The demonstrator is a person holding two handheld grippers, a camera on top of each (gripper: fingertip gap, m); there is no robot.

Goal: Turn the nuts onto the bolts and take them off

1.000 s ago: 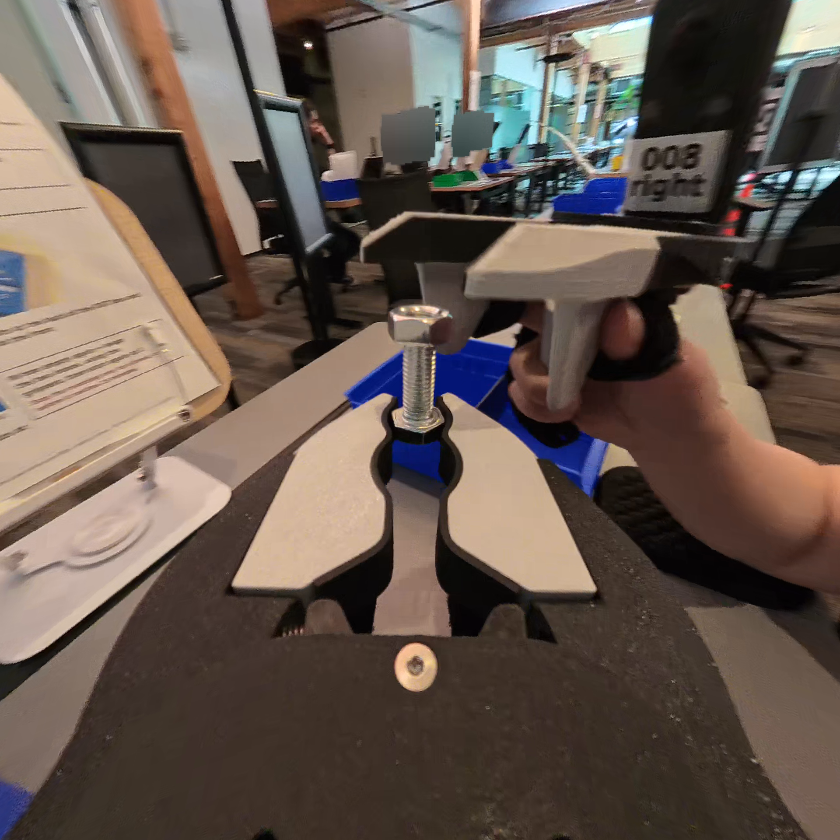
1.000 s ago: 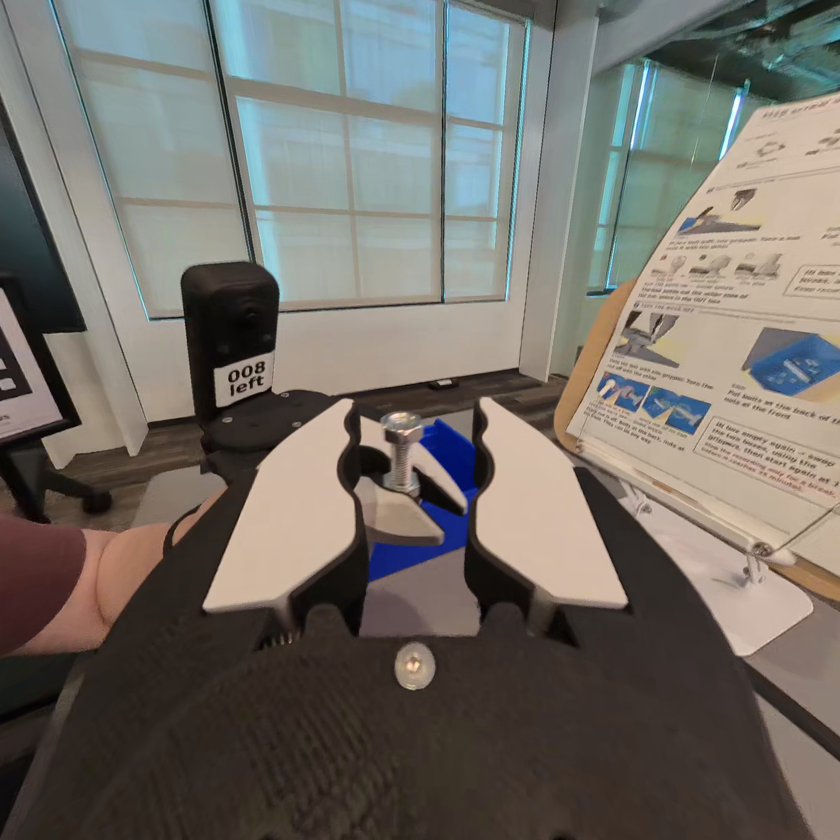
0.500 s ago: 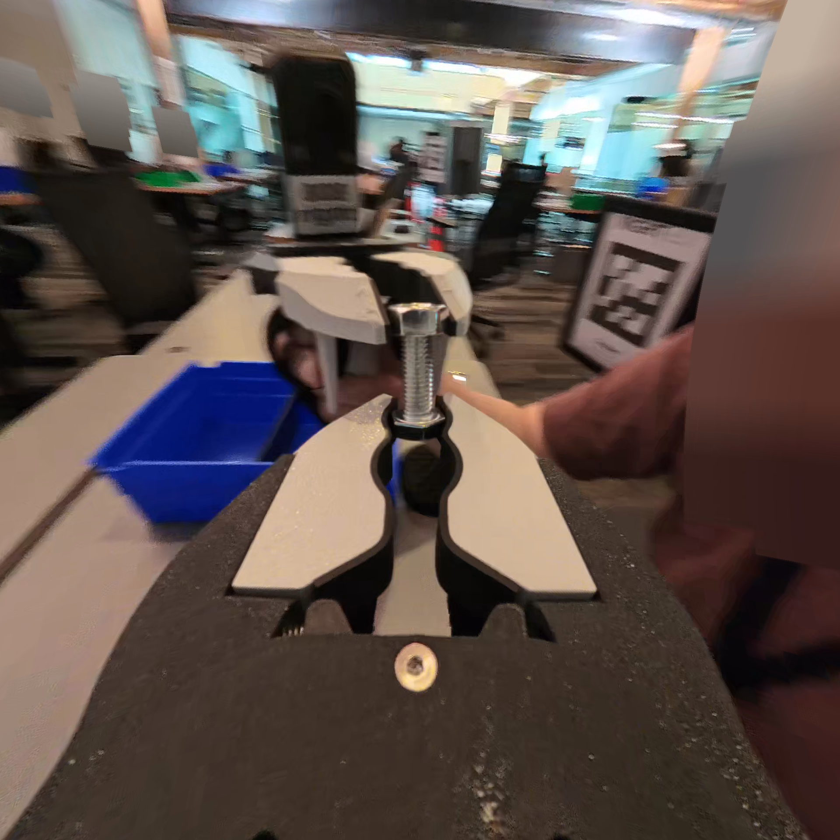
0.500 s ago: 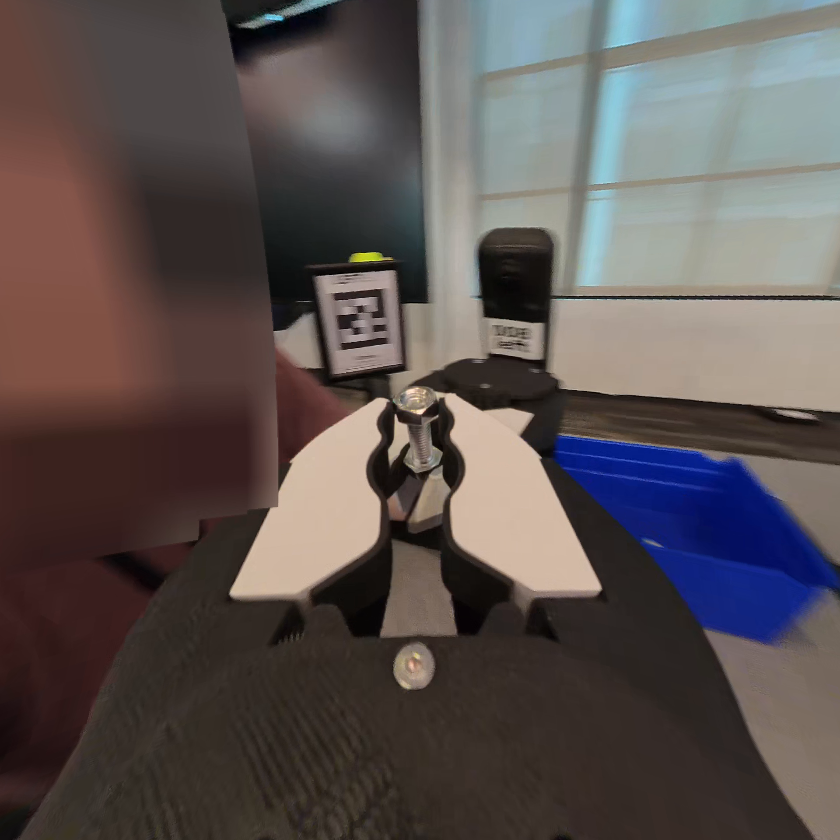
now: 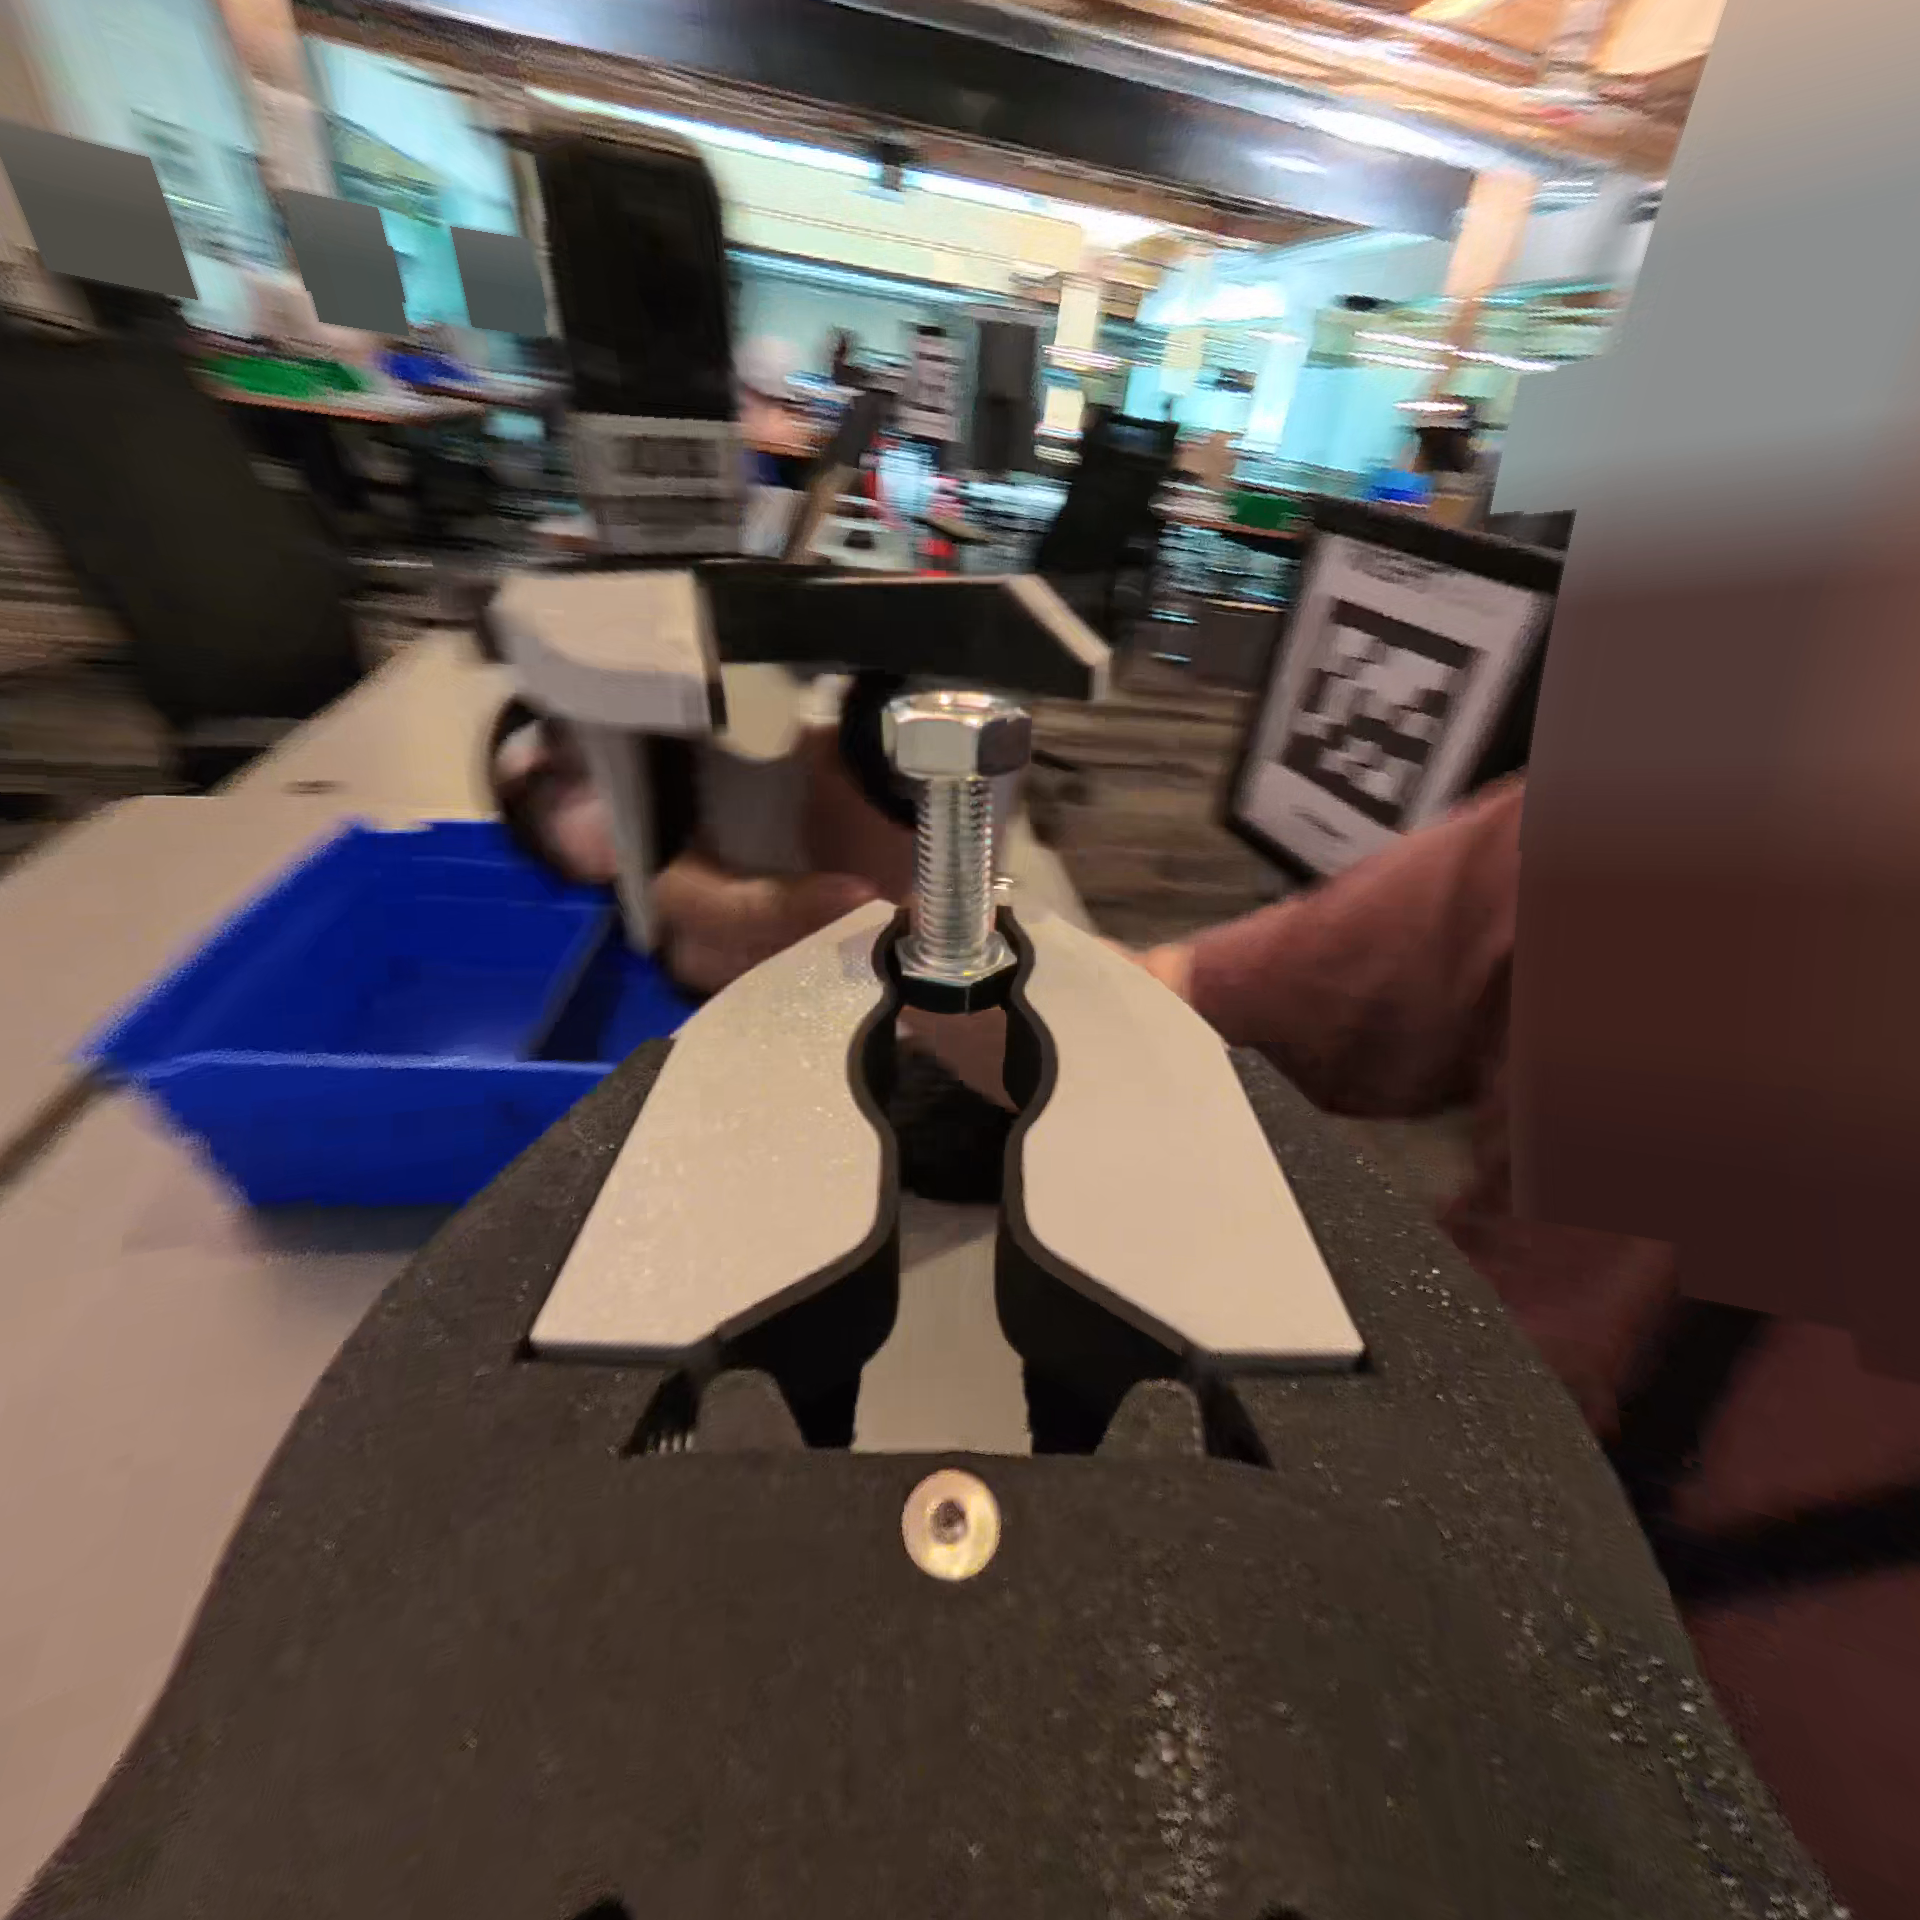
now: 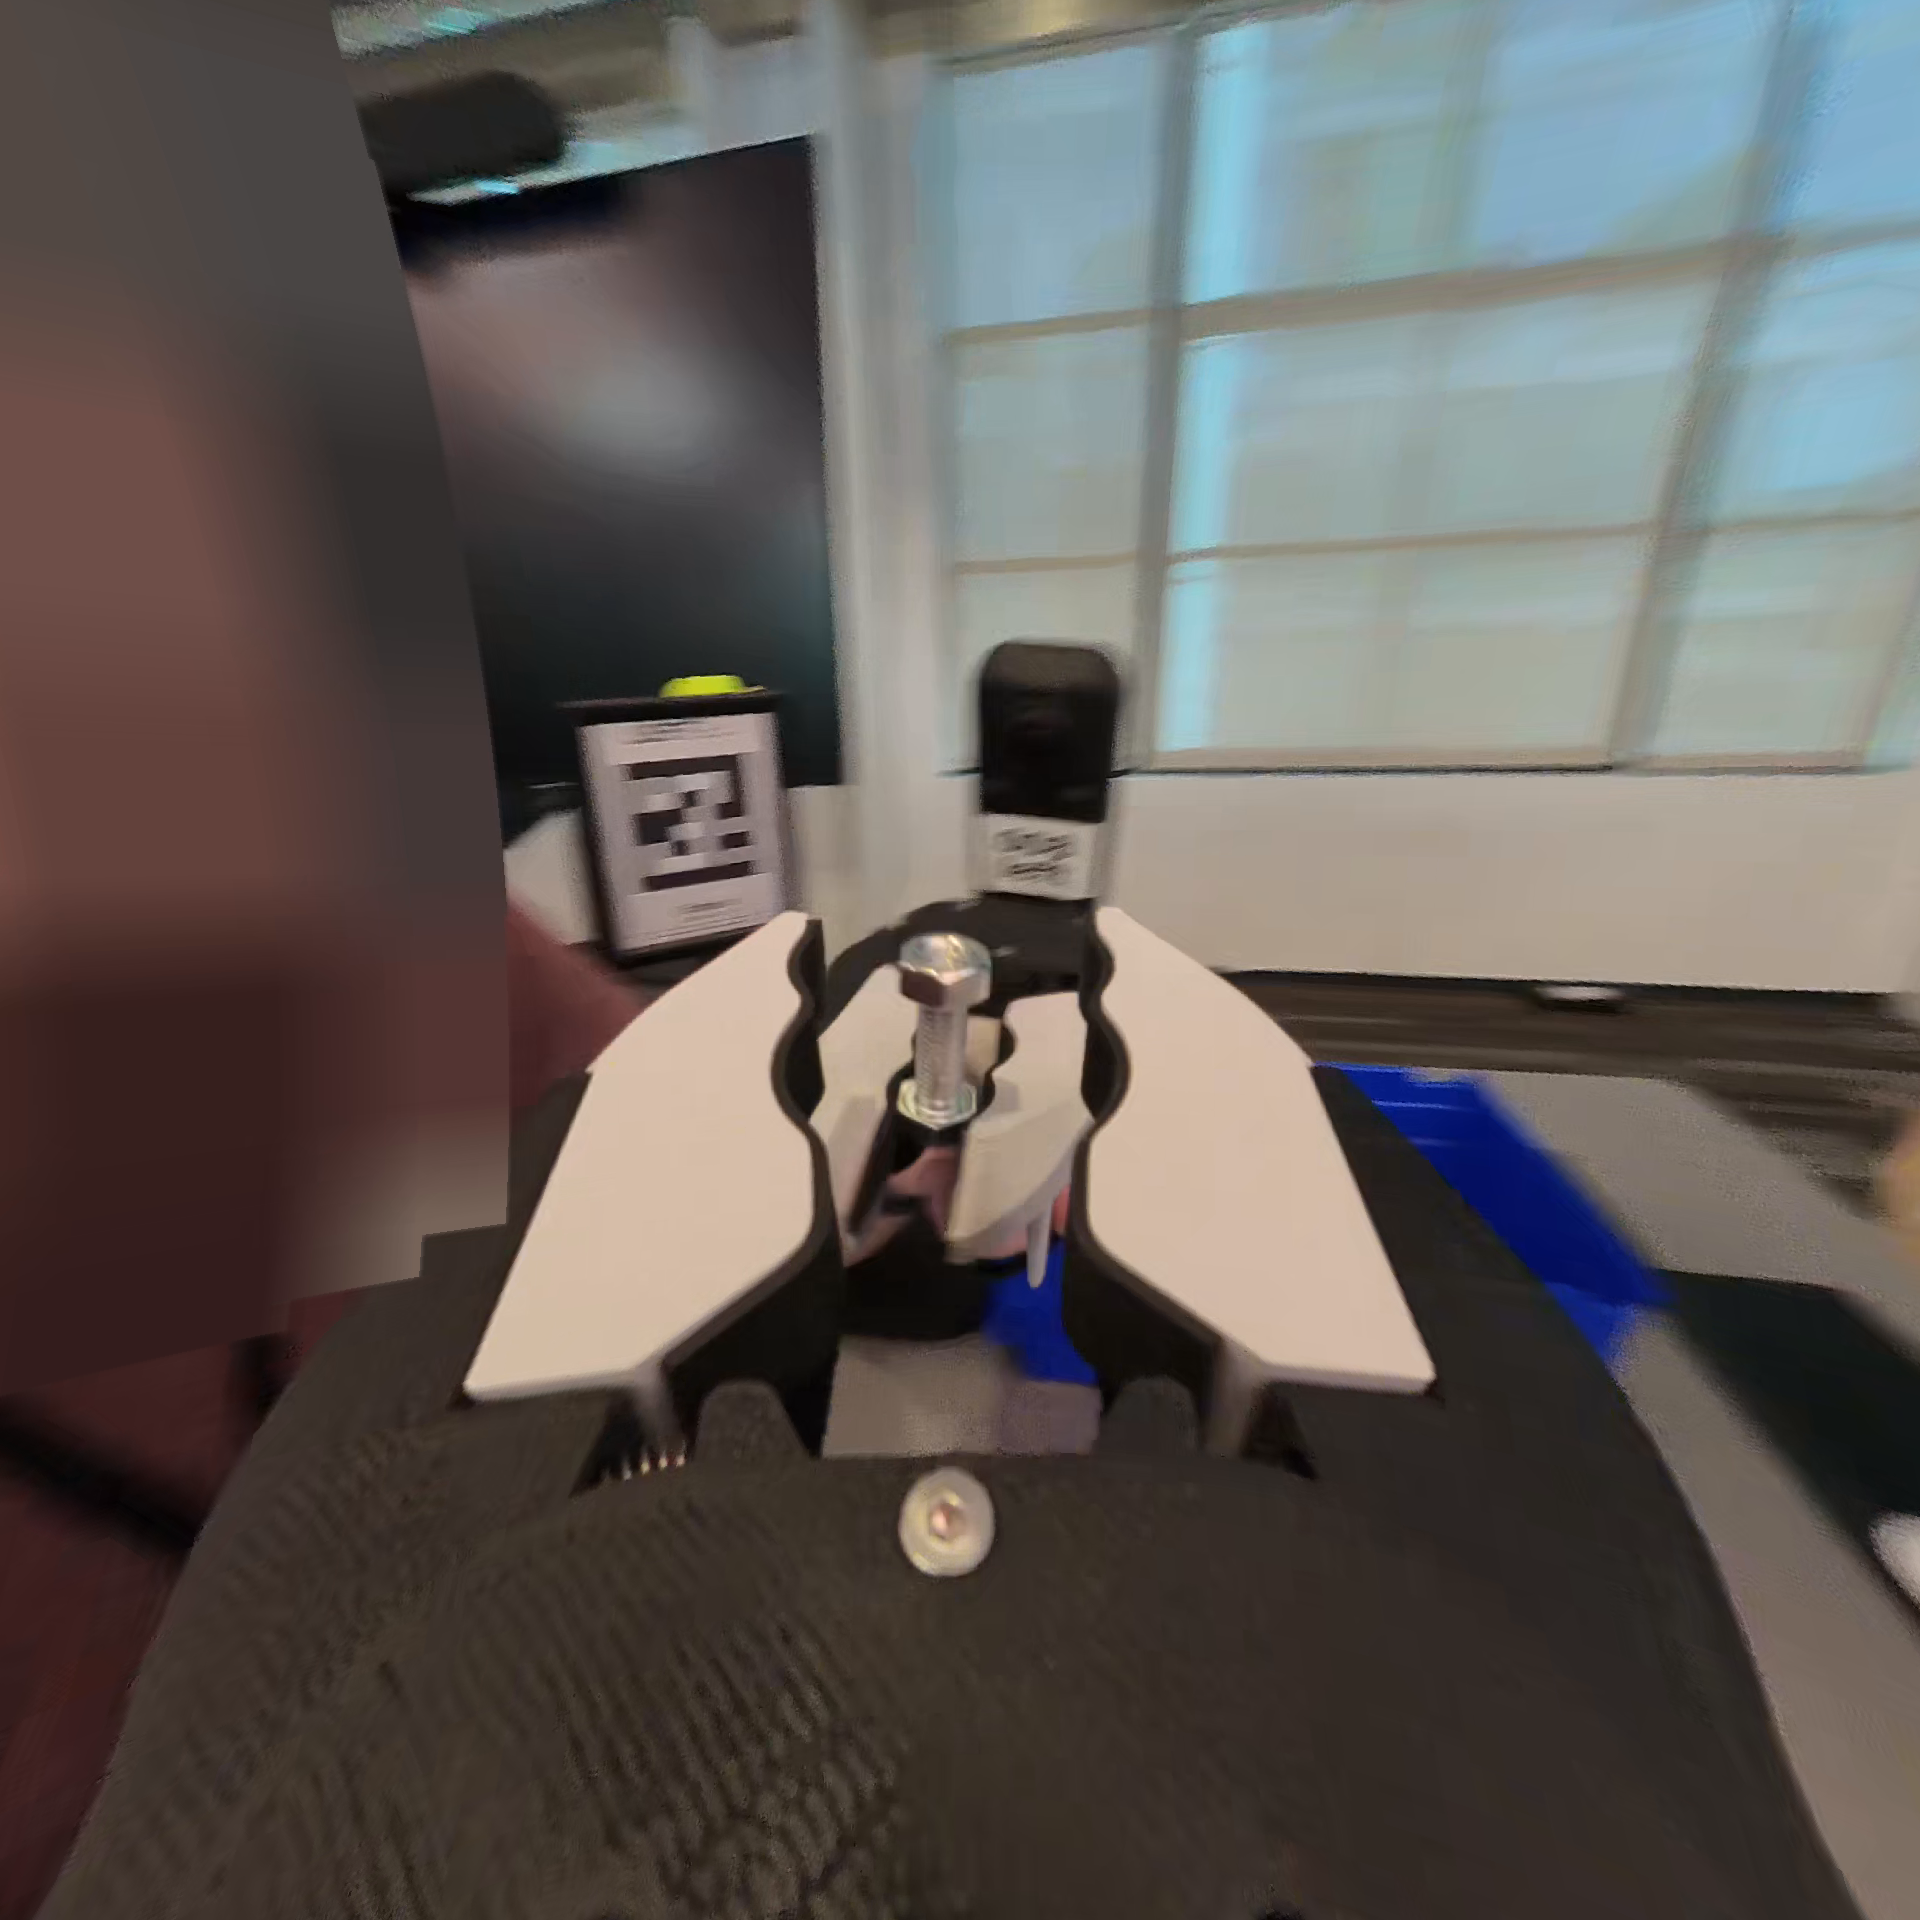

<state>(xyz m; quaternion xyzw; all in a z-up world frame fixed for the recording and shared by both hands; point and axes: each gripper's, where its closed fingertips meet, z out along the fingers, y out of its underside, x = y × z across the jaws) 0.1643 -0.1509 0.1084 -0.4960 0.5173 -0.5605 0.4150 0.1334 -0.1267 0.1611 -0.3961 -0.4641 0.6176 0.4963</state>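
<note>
A: What about the blue bin (image 5: 353, 1039)?

B: In the left wrist view it sits on the grey table (image 5: 156, 1351), off to the left of the left gripper (image 5: 951, 961) and a bit beyond its tips. The part of its inside that shows looks bare, though the picture is blurred. In the right wrist view the same bin (image 6: 1507, 1195) lies to the right of the right gripper (image 6: 945, 997).

A: And the left gripper itself?

B: Its jaws are drawn close, clamped on the nut (image 5: 951, 964) in the notch at the tips. The bolt (image 5: 954, 821) stands upright out of that nut, hex head on top, thread bare between head and nut.

A: The right one?

B: Its fingers (image 6: 675, 1164) stand well apart, one on each side of the bolt (image 6: 940, 1023), touching neither head nor thread as far as I can see. From the left wrist view the right gripper (image 5: 800, 644) is just behind the bolt head, level, with a hand (image 5: 748, 904) round its grip below. A dark red sleeve (image 5: 1371, 966) reaches in from the right.

A: Anything else near?

B: A framed black-and-white marker card (image 5: 1382, 707) stands beyond, to the right.
</note>
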